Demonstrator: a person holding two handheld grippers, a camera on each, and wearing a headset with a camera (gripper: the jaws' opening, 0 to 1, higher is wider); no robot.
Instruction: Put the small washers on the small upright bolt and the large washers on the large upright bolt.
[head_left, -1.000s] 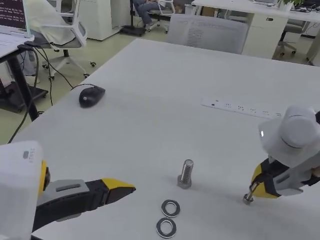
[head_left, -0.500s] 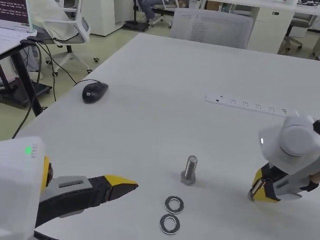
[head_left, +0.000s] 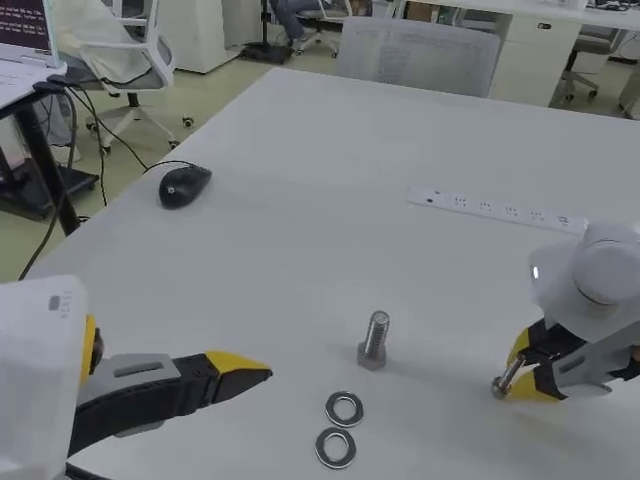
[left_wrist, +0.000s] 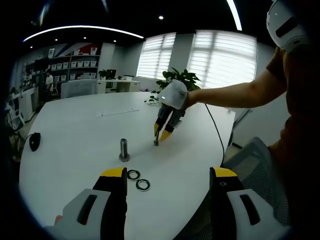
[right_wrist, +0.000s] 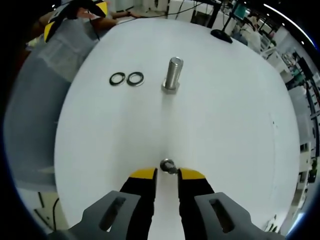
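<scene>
Head view: from above, looking forward and down over the desk (head_left: 330, 180), large bolt (head_left: 373, 341) low centre; left gripper view: low and level from the desk's edge, facing across toward the windows (left_wrist: 220, 60), farther off; right gripper view: close, steeply down onto the desk; shared in all three: large bolt and two washers (head_left: 332, 409).

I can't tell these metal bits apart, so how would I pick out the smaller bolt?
Start at the white table, where the large bolt stands upright with two washers beside it. Off to its right, the right gripper pinches the small bolt in its yellow tips: thinner, shorter, tilted rather than standing.
</scene>
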